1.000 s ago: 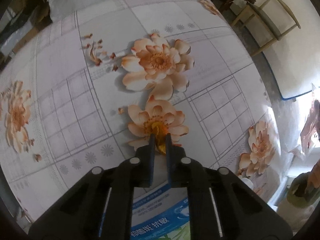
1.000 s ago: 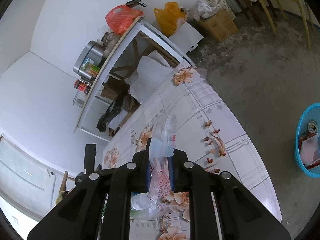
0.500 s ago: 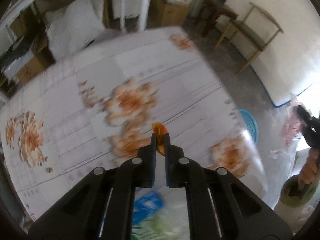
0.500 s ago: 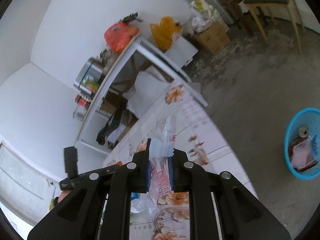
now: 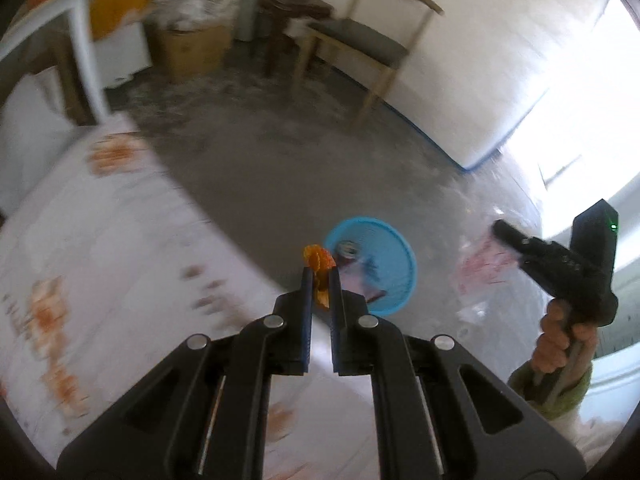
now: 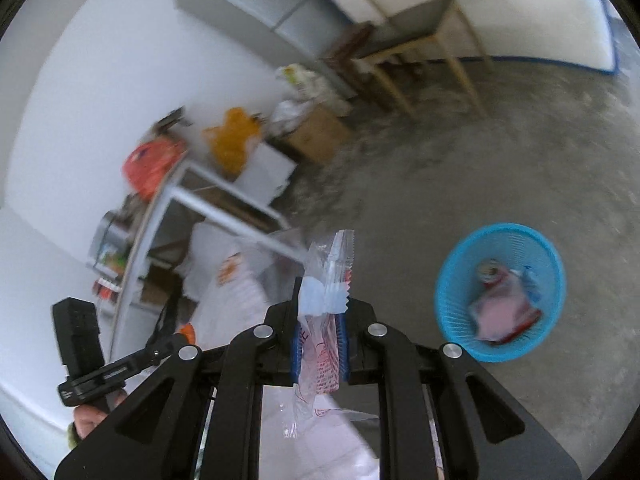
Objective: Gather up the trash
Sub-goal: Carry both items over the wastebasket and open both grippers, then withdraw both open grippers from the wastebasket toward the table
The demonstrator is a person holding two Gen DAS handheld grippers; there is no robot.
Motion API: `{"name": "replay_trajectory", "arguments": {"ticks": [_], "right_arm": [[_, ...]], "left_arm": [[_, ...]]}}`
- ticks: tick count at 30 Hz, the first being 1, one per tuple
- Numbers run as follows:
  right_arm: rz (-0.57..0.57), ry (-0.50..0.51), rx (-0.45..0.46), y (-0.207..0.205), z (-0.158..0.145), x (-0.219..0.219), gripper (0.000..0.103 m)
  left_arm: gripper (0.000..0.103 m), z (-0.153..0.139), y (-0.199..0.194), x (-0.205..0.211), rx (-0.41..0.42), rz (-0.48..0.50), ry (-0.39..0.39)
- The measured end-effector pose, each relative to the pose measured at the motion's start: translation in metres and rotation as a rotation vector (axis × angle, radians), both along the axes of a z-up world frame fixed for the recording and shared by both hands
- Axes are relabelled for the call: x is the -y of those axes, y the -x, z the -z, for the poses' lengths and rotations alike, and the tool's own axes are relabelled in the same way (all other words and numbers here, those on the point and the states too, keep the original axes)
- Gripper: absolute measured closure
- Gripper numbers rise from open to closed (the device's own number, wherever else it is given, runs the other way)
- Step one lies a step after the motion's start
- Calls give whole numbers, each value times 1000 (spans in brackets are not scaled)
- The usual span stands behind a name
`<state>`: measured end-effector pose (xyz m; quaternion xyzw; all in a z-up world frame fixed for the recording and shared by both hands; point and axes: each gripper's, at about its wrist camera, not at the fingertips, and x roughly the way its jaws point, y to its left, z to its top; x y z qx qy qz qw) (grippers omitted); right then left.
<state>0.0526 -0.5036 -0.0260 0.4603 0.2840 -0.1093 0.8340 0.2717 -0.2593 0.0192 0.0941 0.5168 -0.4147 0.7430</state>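
We find both views smeared by motion blur, so the pattern on the table (image 5: 120,248) shows only as orange streaks and small print cannot be read. The left gripper (image 5: 320,280) has its jaws closed on an orange scrap (image 5: 318,261), of which only the crumpled top and a sliver between the jaws show; what the scrap is we cannot tell. The right gripper (image 6: 322,304) has its jaws clamped on a clear plastic wrapper (image 6: 328,272) with red print, its lower end trailing out of sight behind the gripper body. In the left view the right gripper (image 5: 506,236) appears at the right edge, the wrapper (image 5: 480,268) a pale blur washed out by window glare. The blue basket (image 6: 452,312) stands on the concrete floor (image 6: 500,160), well apart from the table, and already holds a can (image 6: 490,271) and pinkish packaging whose details are indistinct. The left gripper sits above the table's edge, with the basket (image 5: 394,240) just beyond its tips in that view. The floor around the basket lies open; a wooden chair (image 5: 360,40) and a cardboard box (image 5: 192,50) stand back toward the wall.
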Motion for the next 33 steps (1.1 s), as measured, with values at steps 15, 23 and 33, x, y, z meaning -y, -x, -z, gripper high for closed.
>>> {"name": "replay_trajectory", "arguments": {"ticks": [15, 23, 33], "right_arm": [[172, -174, -190, -6, 138, 111, 83], [200, -212, -270, -11, 180, 127, 65], [191, -184, -223, 12, 155, 111, 61]], "left_arm": [[73, 99, 39, 175, -103, 108, -91], [51, 88, 45, 176, -80, 82, -37], [41, 38, 51, 118, 23, 33, 36]]}}
